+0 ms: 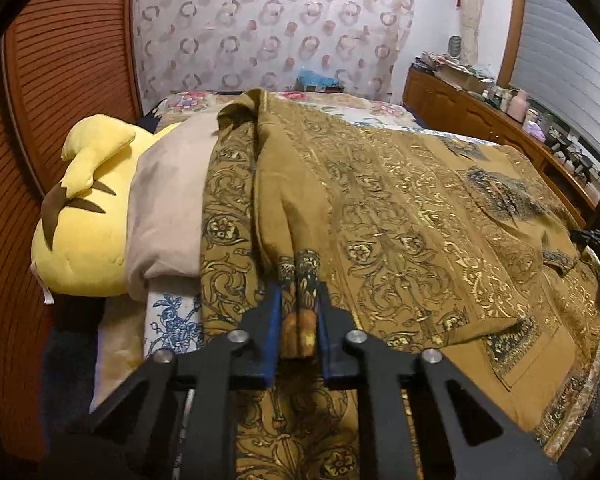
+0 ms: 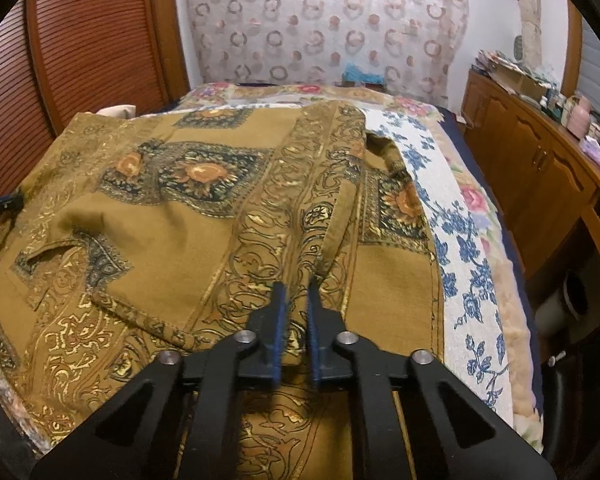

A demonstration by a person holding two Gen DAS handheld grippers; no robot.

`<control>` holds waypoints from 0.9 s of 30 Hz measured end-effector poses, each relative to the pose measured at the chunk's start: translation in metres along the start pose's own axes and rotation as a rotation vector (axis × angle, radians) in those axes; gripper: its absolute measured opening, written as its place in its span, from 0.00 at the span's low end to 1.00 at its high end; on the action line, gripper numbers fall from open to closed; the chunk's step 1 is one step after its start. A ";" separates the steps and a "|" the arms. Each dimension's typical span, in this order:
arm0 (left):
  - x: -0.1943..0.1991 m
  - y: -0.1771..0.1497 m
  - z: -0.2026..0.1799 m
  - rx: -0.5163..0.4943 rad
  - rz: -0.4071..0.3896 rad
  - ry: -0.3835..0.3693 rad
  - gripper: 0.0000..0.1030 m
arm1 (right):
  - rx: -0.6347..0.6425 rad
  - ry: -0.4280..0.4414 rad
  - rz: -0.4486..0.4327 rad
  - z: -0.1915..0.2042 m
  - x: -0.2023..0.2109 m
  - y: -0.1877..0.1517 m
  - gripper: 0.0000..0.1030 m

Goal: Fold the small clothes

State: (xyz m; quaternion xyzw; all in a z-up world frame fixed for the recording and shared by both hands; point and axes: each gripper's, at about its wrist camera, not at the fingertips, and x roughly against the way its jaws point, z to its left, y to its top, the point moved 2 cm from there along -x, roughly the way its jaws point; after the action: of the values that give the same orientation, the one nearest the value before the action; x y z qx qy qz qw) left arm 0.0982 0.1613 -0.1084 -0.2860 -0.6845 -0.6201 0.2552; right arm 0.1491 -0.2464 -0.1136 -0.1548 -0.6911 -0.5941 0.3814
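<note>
Left gripper: black two-finger tool with blue pads, jaws drawn in and pinching a bunched fold at the near edge of the mustard-brown garment printed with gold scrollwork and dark floral panels.
Right gripper: same build, jaws pressed nearly together on a thin ridge of the same cloth, at its near edge towards its right side.
Garment location: spread across the bed with the white and blue floral cover; near hem at the foot of both views, far end reaching towards the pillows. One side is doubled over in a long lengthwise fold.
Surroundings: yellow plush toy with brown markings and a beige cushion lie just beside the garment's left edge; wooden sideboard stands along the right of the bed.
Task stage: judged early; both near grips set, no fold yet carried across.
Risk, uneven layers: left pinch holds a thicker bundle than the right, so a lift may raise the hem crooked.
Risk, slip: right pinch takes little cloth; a brisk pull could free it.
Risk, snag: dragging the left edge may catch the cushion or toy.
Risk, creasing: existing wrinkles mid-panel would be folded in unless tension is kept even.
</note>
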 end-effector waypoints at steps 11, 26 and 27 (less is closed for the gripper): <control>0.045 0.014 -0.011 -0.016 -0.123 -0.069 0.00 | 0.013 -0.002 -0.123 0.007 0.036 0.016 0.01; 0.103 -0.017 0.001 -0.002 -0.179 -0.115 0.00 | 0.018 0.010 -0.171 0.004 0.108 -0.005 0.01; 0.104 -0.019 0.002 0.001 -0.174 -0.113 0.00 | 0.023 0.008 -0.168 0.005 0.112 -0.007 0.01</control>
State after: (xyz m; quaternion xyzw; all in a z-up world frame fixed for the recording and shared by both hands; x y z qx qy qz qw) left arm 0.0109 0.1695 -0.0489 -0.2598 -0.7204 -0.6223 0.1617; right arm 0.0687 -0.2699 -0.0389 -0.0895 -0.7068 -0.6168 0.3347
